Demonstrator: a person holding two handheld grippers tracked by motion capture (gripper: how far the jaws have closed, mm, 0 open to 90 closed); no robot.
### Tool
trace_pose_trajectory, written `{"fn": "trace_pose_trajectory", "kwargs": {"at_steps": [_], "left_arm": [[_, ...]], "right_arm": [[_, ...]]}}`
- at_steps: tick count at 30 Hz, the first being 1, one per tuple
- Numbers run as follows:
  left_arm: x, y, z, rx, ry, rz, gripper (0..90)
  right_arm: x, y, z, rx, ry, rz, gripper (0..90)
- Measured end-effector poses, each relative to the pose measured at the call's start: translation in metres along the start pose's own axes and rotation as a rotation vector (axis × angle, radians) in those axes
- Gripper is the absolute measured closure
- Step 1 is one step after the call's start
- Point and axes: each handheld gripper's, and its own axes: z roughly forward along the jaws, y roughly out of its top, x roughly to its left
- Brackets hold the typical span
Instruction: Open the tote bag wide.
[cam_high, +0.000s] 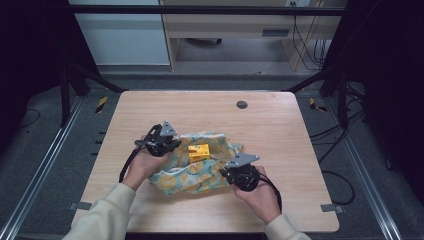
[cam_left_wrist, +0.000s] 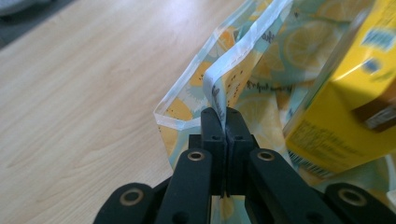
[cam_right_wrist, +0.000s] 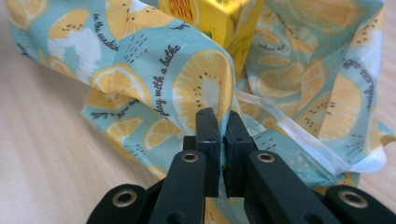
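We hold lemon-print bag (cam_high: 200, 172) at tabletop (cam_high: 280, 125) centre. Left hand-held gripper (cam_left_wrist: 219, 119) pinches bag rim; right hand-held gripper (cam_right_wrist: 219, 122) pinches opposite edge. Yellow carton (cam_high: 198, 151) sits inside bag mouth. Step, we judge: seating carton. Next likely needs lifting both edges evenly.

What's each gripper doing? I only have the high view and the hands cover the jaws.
Observer: Left gripper is shut on the lemon-print cloth, pinching its white hem.
Operator: And the right?
Observer: Right gripper is shut on the cloth too, on a fold near another hemmed edge.
Operator: The yellow box, is either one touching it?
Observer: No. The yellow box sits on the cloth beside the left jaws, apart from them, and beyond the right jaws behind a raised fold.
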Motion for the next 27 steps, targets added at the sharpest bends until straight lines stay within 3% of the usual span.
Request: {"fn": "trace_pose_trajectory", "kwargs": {"at_steps": [3,7,11,17,22,27], "left_arm": [[0.0,0.002,-0.012,-0.038,0.031,0.001,89.4],[0.0,-0.001,-0.012,-0.02,0.05,0.028,89.6],[-0.004,-0.004,0.0,-0.015,0.055,0.026,89.6],[-0.009,-0.008,0.01,-0.025,0.057,0.043,89.8],[-0.008,-0.017,0.016,-0.032,0.056,0.01,89.8],[-0.005,-0.026,0.021,0.0,0.057,0.004,89.8]], "right_arm": [[0.001,0.002,-0.015,-0.019,0.006,-0.022,88.4],[0.004,-0.003,-0.028,0.009,0.01,-0.059,88.5],[0.003,-0.016,-0.022,0.058,0.02,-0.074,88.5],[-0.005,-0.031,-0.009,0.087,0.033,-0.041,88.5],[-0.009,-0.038,-0.007,0.107,0.04,-0.025,88.5],[-0.014,-0.043,-0.005,0.123,0.038,-0.008,88.5]]}}
